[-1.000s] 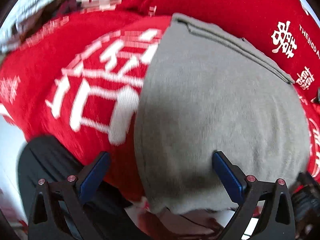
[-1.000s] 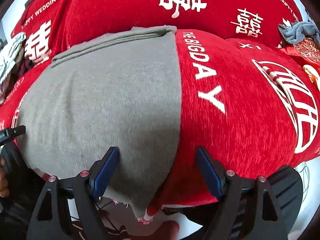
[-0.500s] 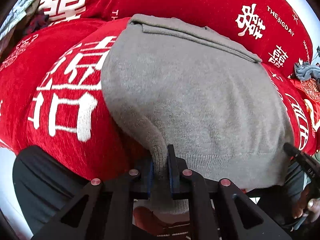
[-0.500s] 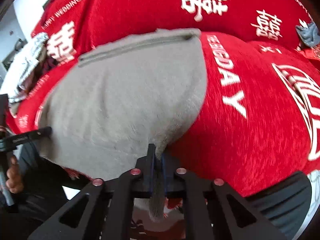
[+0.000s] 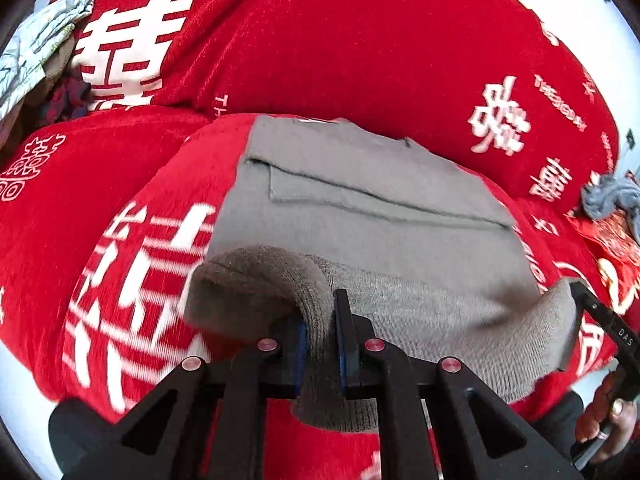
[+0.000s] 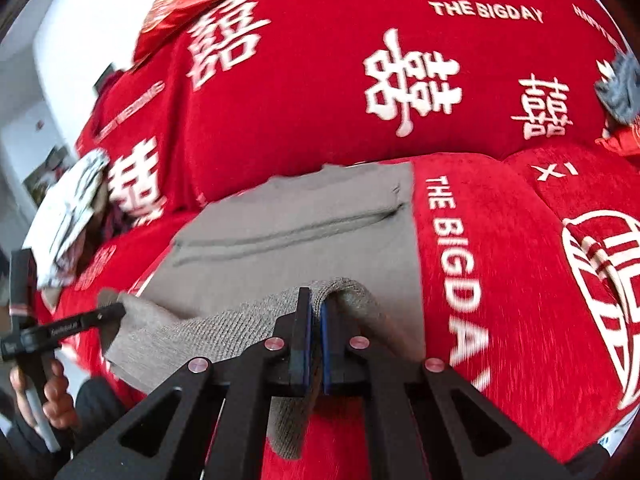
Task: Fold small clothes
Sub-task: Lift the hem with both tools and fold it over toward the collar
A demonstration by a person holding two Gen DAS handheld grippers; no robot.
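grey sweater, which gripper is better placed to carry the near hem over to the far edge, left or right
Neither alone, by the look of it. The left gripper and the right gripper are each shut on a near corner of the grey sweater, with the hem lifted between them. Moving both together would probably keep the fold even.

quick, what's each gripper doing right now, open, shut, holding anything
Left gripper: shut, pinching the near edge of the grey sweater.
Right gripper: shut, pinching the same sweater's near edge at the other corner.
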